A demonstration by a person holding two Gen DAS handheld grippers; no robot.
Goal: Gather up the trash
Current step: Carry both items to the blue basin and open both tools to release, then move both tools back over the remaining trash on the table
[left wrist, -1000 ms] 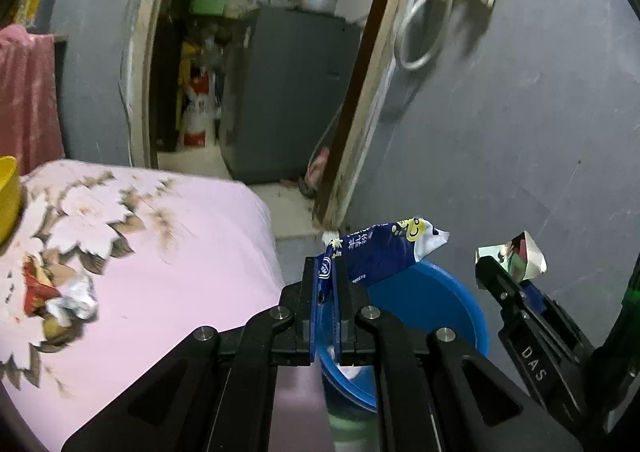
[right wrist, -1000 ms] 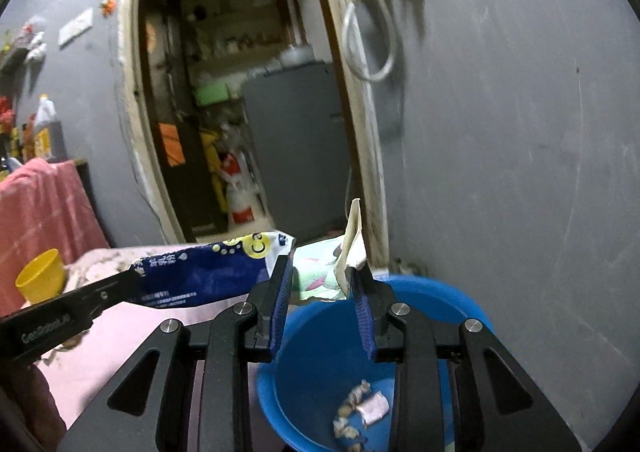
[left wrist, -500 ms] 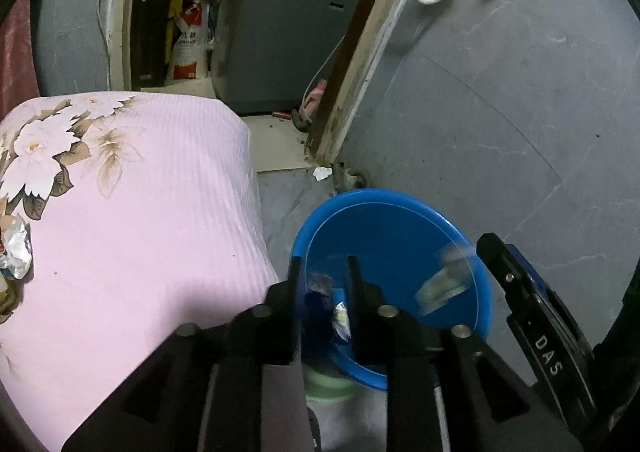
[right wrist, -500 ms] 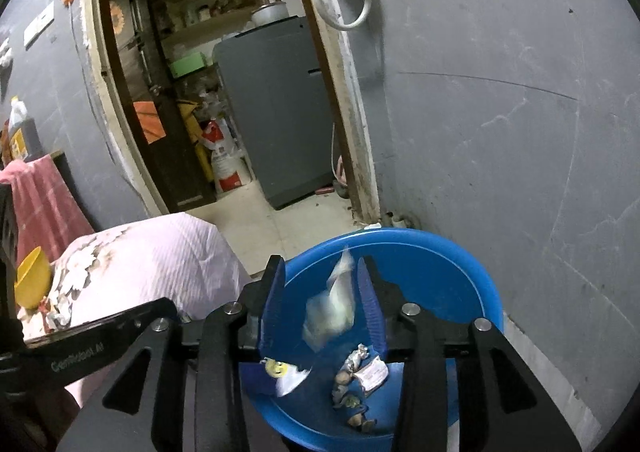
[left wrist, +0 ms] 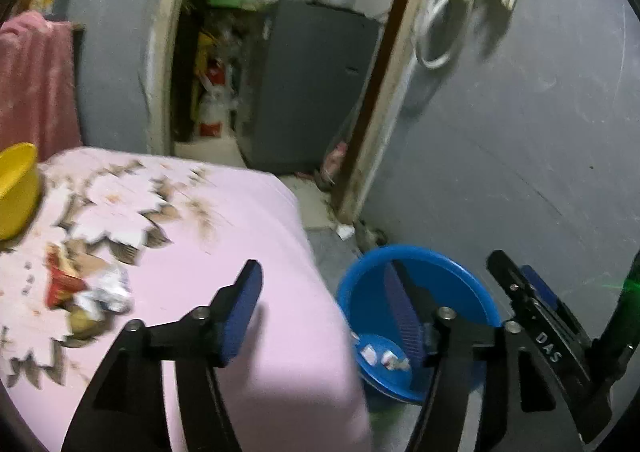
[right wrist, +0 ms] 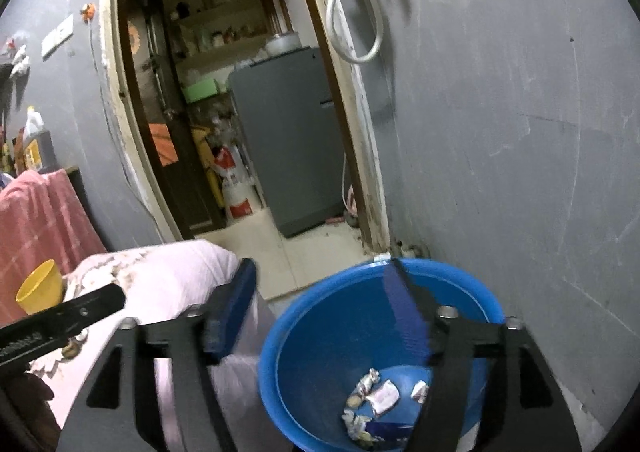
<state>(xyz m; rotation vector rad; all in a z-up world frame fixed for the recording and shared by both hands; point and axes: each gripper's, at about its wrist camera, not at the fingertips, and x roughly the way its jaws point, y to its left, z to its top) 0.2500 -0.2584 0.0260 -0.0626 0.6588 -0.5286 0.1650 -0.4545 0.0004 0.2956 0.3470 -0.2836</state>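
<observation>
Left gripper [left wrist: 320,308]: my jaws have just been opening and now stand wide, nothing between the pads. It hangs over the table's edge, right pad above the bucket.
Right gripper [right wrist: 320,308]: same here, jaws just opened, spread wide and empty, right over the bucket.
Bucket [right wrist: 280,336]: blue, on the floor beside the table, against the wall. Wrappers [right wrist: 376,396] lie at its bottom, with a dark blue packet under them near the front.
Table [left wrist: 248,228]: pink flowered cloth, and a heap of trash [left wrist: 84,296] lies on it, well apart from both grippers. So the job looks only partly done.
Risk, snagging: the cloth is soft; if I close low on that heap I may pinch fabric and drag it.
Risk, scatter: the heap is small loose scraps; a careless grip could drop some on the way across.
Yellow cup [left wrist: 16,192]: near the heap at the far left edge; a wide swing could knock it.
Risk, bucket: a gripper lowered against the rim could tip it.
</observation>
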